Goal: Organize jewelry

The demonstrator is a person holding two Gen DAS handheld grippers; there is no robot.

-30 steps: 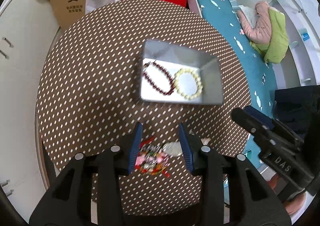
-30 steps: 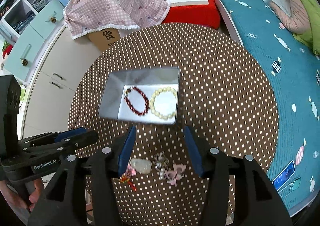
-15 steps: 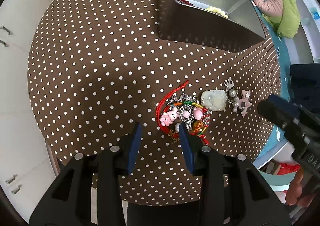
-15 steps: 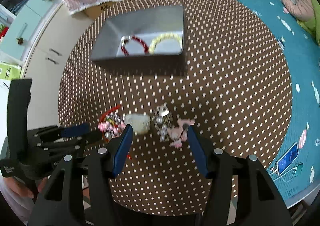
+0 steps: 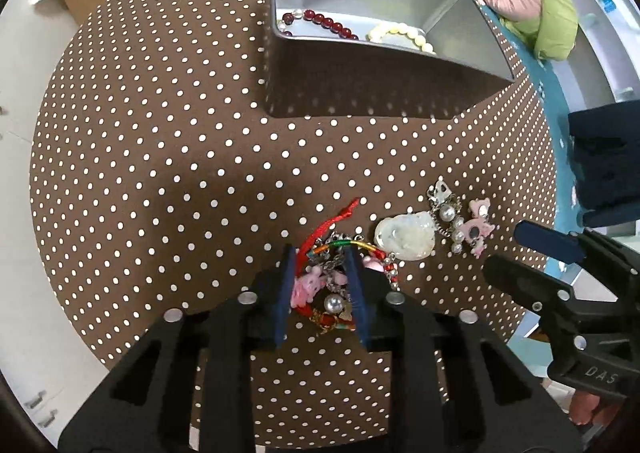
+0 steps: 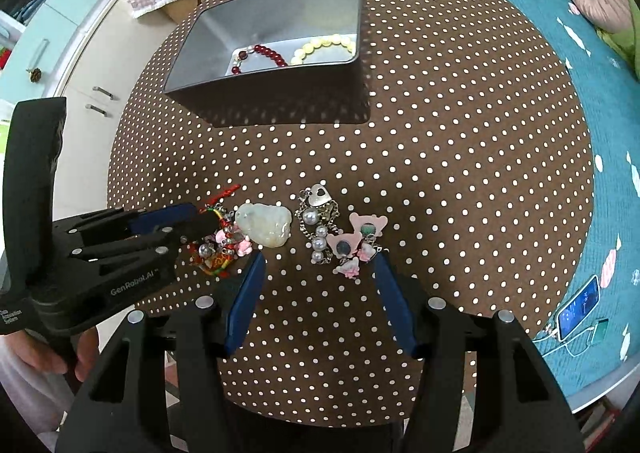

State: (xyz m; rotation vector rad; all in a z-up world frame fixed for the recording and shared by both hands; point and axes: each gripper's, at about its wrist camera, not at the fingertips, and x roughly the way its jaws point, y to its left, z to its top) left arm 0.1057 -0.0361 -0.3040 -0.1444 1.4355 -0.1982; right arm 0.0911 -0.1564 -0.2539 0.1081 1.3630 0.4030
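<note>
The red-cord charm bracelet (image 5: 326, 285) lies near the front edge of the round polka-dot table (image 5: 160, 157), and the left gripper (image 5: 322, 289) has its two blue fingers set either side of the bundle, narrowed onto it; whether they grip firmly cannot be told. Just beside it, to its right, sits a pale jade pendant (image 6: 266, 227), touching the cord. Next along lies a pearl and silver chain bracelet (image 6: 318, 225), then a cluster of pink charms (image 6: 354, 243) touching it. The right gripper (image 6: 318, 279) rests low over this pair with its jaws wide apart, the chain and charms between its fingers. Bare cloth lies between the jewelry row and the metal tin (image 6: 280, 101), which stands well apart toward the table's far side. Inside the tin rest a dark red bead bracelet (image 6: 260, 55) and a cream bead bracelet (image 6: 324, 45), side by side. A teal bed (image 6: 600, 93) borders the table's right edge; a cabinet (image 6: 60, 65) borders the left.
</note>
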